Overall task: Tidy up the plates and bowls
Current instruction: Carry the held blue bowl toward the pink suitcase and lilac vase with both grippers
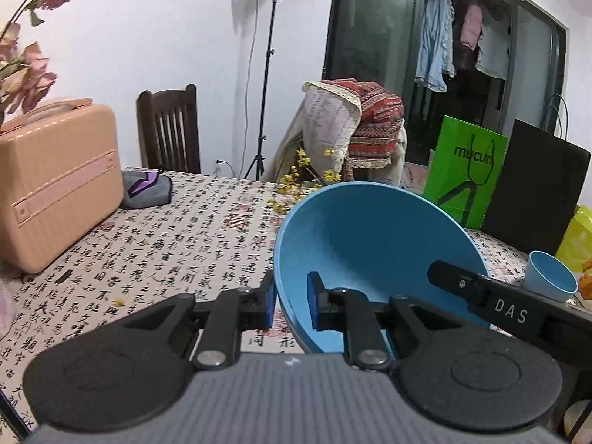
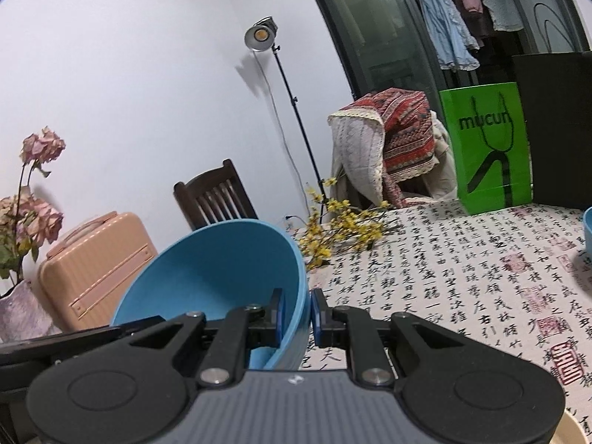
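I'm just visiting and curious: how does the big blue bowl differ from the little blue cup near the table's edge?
The blue bowl is far wider than the blue cup. The bowl is tilted and held off the tablecloth; the cup stands upright on it. The left hand-held gripper and right hand-held gripper each pinch the bowl's rim; nothing touches the cup. Both are the same plain light blue.

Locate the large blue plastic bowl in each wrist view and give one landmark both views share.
Left wrist view: the large blue plastic bowl fills the lower centre-right, its rim clamped at left by the left gripper.
Right wrist view: the bowl sits lower centre-left, its right rim clamped by the right gripper.
Shared landmark: the green paper bag standing at the table's far edge.
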`<state>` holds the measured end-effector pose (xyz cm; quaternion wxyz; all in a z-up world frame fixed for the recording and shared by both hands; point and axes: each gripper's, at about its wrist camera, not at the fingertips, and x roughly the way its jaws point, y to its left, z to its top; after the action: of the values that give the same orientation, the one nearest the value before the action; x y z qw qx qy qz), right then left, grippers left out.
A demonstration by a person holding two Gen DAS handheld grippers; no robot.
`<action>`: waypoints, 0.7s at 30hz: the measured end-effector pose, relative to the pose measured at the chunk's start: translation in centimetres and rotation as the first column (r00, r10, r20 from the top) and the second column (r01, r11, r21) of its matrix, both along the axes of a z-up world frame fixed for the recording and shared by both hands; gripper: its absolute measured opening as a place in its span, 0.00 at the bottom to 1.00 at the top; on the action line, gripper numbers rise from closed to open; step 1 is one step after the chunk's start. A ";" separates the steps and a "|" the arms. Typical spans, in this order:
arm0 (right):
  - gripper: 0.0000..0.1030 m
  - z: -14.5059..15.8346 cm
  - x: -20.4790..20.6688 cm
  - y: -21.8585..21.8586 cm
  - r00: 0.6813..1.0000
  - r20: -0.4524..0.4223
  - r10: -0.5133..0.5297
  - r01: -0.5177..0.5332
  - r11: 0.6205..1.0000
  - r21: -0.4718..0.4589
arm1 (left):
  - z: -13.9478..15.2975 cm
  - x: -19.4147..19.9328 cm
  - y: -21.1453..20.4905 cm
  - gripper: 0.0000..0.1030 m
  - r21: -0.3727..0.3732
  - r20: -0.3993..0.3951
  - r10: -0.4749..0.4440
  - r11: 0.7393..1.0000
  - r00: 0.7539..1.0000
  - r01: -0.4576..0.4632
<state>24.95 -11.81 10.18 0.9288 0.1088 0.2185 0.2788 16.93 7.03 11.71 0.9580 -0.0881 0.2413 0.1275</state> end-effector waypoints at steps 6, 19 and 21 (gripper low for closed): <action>0.14 0.0 -0.5 1.4 1.000 -0.003 0.031 -0.031 1.000 -0.002 | 0.1 -1.1 1.0 0.17 -0.002 0.003 0.029 1.000 1.000 -0.029; 0.14 0.0 -1.4 3.9 0.995 -0.006 0.100 -0.100 0.995 0.000 | 0.4 -3.3 2.8 0.17 -0.001 0.005 0.094 0.996 0.996 -0.094; 0.14 0.0 -1.6 4.3 0.994 -0.005 0.110 -0.110 0.994 -0.001 | 0.4 -3.7 3.1 0.17 -0.003 0.006 0.105 0.995 0.995 -0.105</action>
<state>23.35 -7.53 10.19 0.9115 0.0969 0.2267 0.3292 13.24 10.15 12.15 0.9507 -0.1021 0.2335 0.1769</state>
